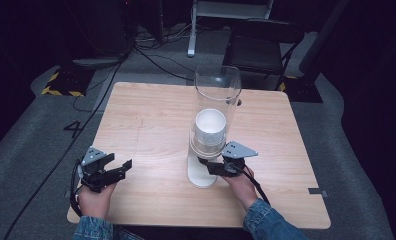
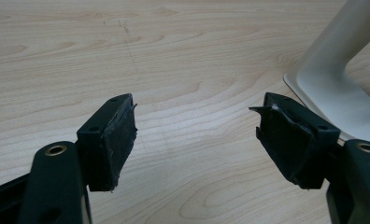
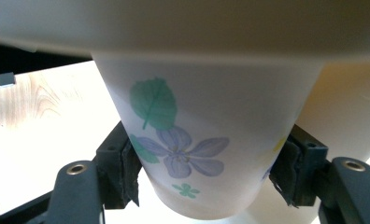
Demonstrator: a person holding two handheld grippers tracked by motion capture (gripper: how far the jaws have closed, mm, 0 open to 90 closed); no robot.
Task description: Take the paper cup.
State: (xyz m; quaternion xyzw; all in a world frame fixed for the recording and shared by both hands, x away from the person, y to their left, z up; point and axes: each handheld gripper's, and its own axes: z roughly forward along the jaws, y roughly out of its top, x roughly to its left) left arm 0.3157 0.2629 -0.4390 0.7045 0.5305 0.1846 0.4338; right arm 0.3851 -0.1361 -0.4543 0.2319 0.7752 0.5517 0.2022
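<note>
A clear tube dispenser (image 1: 218,90) on a white stand (image 1: 200,176) holds a stack of white paper cups (image 1: 210,128) at the table's middle. In the right gripper view, the lowest cup (image 3: 197,116), printed with green leaves and a purple flower, hangs below the dispenser's white rim. My right gripper (image 3: 204,172) is shut on this cup, a pad pressed against each side, and it sits under the tube (image 1: 209,167). My left gripper (image 1: 120,168) stands open near the front left, over bare wood (image 2: 197,130), with nothing between its jaws.
The wooden table (image 1: 151,115) has free room to the left and behind the dispenser. The stand's white foot (image 2: 332,93) lies just right of my left gripper. A folding chair (image 1: 263,45) and cables lie on the floor beyond the table's far edge.
</note>
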